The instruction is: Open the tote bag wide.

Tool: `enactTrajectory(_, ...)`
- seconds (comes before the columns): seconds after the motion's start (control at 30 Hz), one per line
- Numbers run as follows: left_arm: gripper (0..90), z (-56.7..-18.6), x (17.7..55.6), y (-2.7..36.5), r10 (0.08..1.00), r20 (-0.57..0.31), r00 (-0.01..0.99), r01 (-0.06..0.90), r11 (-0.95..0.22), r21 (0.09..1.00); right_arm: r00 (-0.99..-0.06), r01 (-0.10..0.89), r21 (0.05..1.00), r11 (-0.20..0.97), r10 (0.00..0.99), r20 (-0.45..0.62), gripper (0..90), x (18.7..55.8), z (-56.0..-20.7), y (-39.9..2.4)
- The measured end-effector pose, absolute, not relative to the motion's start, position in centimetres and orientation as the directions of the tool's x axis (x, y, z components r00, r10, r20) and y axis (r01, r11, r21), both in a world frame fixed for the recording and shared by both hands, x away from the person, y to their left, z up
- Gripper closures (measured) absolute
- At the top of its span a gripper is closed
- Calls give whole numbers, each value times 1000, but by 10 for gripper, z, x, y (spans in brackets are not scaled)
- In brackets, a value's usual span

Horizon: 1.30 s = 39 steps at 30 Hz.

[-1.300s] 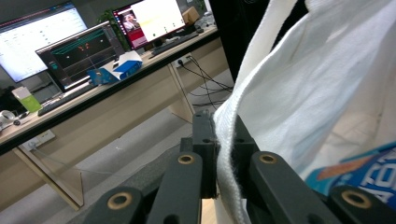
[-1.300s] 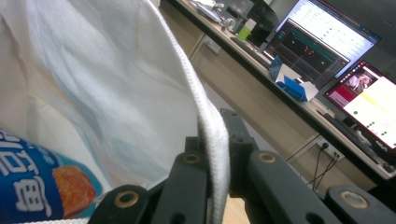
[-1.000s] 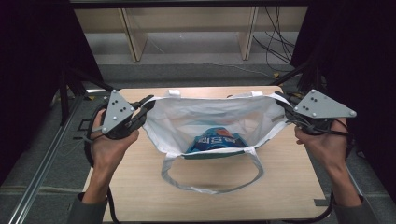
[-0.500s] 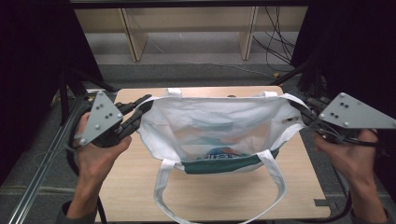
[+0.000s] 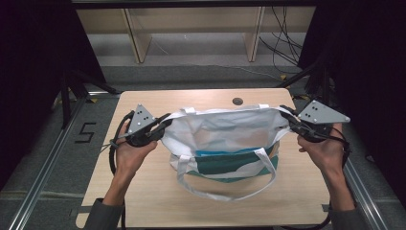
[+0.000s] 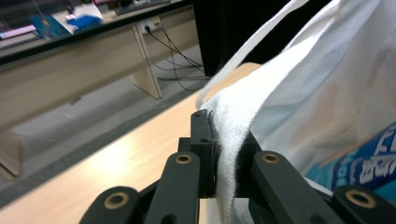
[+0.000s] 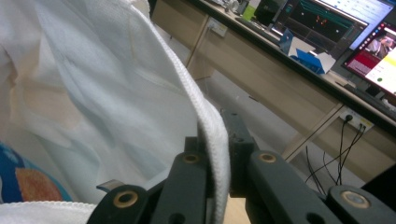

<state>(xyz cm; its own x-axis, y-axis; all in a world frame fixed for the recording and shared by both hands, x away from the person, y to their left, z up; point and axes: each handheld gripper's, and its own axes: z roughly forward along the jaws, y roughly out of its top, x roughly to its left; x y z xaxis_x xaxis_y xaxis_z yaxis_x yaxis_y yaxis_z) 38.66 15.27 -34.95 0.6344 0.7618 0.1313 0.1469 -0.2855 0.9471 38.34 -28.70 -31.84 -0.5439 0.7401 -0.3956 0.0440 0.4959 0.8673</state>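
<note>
A white tote bag [image 5: 225,139] with a green band is stretched wide above the wooden table [image 5: 143,103]. My left gripper [image 5: 160,128] is shut on the bag's left rim, whose fabric [image 6: 233,140] is pinched between the jaws. On the opposite side my right gripper [image 5: 287,125] is shut on the right rim [image 7: 212,135]. A blue printed packet [image 6: 359,163] lies inside the bag and also shows as the packet [image 7: 18,179] through the cloth. One white strap [image 5: 225,189] hangs down onto the table in front.
A wooden shelf unit [image 5: 191,28] stands beyond the table's far edge, with cables on the floor. A round hole [image 5: 237,101] sits near the table's far edge. Desks with monitors [image 7: 355,32] show in the right gripper view.
Both grippers lowered and drew inward with the bag, which has settled toward the table. The front strap now lies shorter on the tabletop.
</note>
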Motion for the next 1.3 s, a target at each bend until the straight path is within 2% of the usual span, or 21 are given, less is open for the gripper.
enactTrajectory(0.1, 829, -366, 390, 148, 760, 101, 642, 173, -272, 947, -542, 83, 862, 499, 749, -381, 875, 384, -331, -290)
enactTrajectory(0.17, 825, -374, 395, 146, 757, 127, 641, 185, -313, 932, -545, 76, 862, 501, 745, -384, 873, 386, -334, -292)
enactTrajectory(0.37, 819, -399, 413, 141, 759, 117, 640, 229, -334, 914, -539, 118, 832, 541, 739, -404, 873, 397, -350, -290)
enactTrajectory(0.7, 813, -442, 428, 135, 740, 120, 661, 308, -414, 856, -588, 198, 811, 551, 728, -351, 861, 417, -386, -295)
enactTrajectory(0.8, 811, -456, 431, 132, 731, 127, 670, 325, -443, 835, -596, 219, 792, 570, 721, -354, 861, 420, -397, -293)
enactTrajectory(0.87, 809, -467, 433, 131, 735, 67, 675, 373, -419, 828, -601, 233, 778, 583, 716, -356, 861, 422, -404, -291)
enactTrajectory(0.97, 799, -486, 437, 130, 736, 28, 676, 415, -412, 811, -626, 256, 748, 612, 695, -354, 861, 428, -422, -288)
enactTrajectory(1.03, 801, -493, 437, 127, 740, 21, 673, 431, -414, 802, -634, 275, 739, 615, 694, -342, 862, 431, -431, -287)
enactTrajectory(1.1, 806, -499, 439, 124, 728, 60, 683, 417, -456, 786, -652, 300, 691, 657, 670, -354, 864, 438, -447, -287)
enactTrajectory(1.2, 811, -516, 439, 117, 741, 42, 670, 447, -448, 775, -676, 378, 684, 624, 691, -256, 867, 445, -472, -292)
enactTrajectory(1.3, 815, -515, 438, 116, 739, 42, 672, 448, -451, 772, -691, 408, 654, 637, 684, -234, 868, 447, -488, -293)
